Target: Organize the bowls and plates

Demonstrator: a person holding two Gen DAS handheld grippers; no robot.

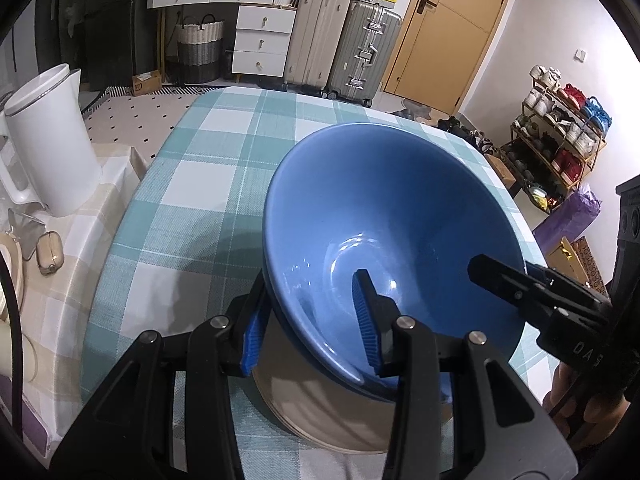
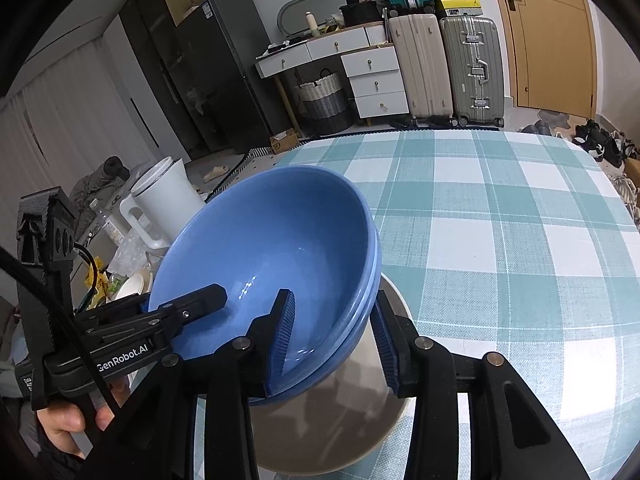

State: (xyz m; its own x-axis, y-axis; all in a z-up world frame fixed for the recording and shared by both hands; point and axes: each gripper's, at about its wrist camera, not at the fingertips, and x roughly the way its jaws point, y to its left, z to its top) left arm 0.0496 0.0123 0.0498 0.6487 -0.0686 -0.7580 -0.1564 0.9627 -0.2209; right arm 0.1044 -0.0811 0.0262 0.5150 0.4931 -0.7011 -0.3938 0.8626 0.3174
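Left gripper (image 1: 312, 320) straddling blue bowls' (image 1: 384, 208) rim at 7 o'clock, pads apart, not visibly pressing; right gripper (image 2: 334, 332) likewise at 5 o'clock, slack. Bowls nested, tilted, resting on beige plate (image 2: 340, 412) atop checked tablecloth (image 2: 500, 240). Both equally near.

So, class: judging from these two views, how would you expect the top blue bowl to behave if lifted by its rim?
The blue bowl looks glazed and glossy, so probably slippery against the fingers. It appears rigid ceramic, likely fragile if dropped. It sits nested in another bowl on a plate, so it may stick or drag slightly.
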